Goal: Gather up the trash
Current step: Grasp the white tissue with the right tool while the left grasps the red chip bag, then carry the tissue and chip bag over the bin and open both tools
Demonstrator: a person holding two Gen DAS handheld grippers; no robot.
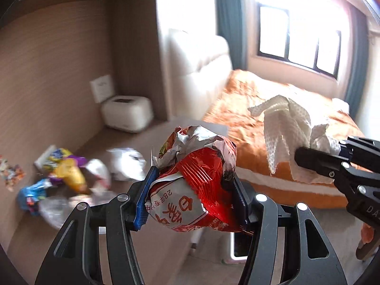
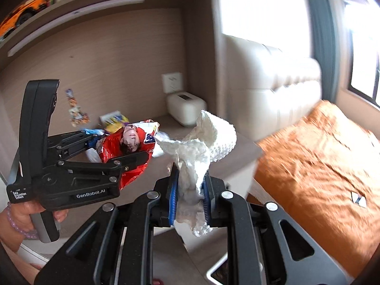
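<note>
My left gripper (image 1: 192, 197) is shut on a crumpled red and white snack wrapper (image 1: 197, 180) and holds it in the air above the desk. The same wrapper (image 2: 128, 147) shows in the right wrist view, in the left gripper (image 2: 121, 152). My right gripper (image 2: 190, 190) is shut on a crumpled white paper towel (image 2: 201, 147), held up in the air. In the left wrist view the paper towel (image 1: 287, 128) hangs from the right gripper (image 1: 315, 156) at the right. More wrappers (image 1: 61, 175) lie in a blurred pile on the desk at left.
A beige desk (image 2: 237, 147) stands in a wall alcove with a white box (image 1: 128, 114) at its back. A bed with an orange cover (image 2: 320, 154) and a cream headboard (image 2: 273, 90) lies to the right. A shelf (image 2: 71, 7) with books and an orange toy car hangs above.
</note>
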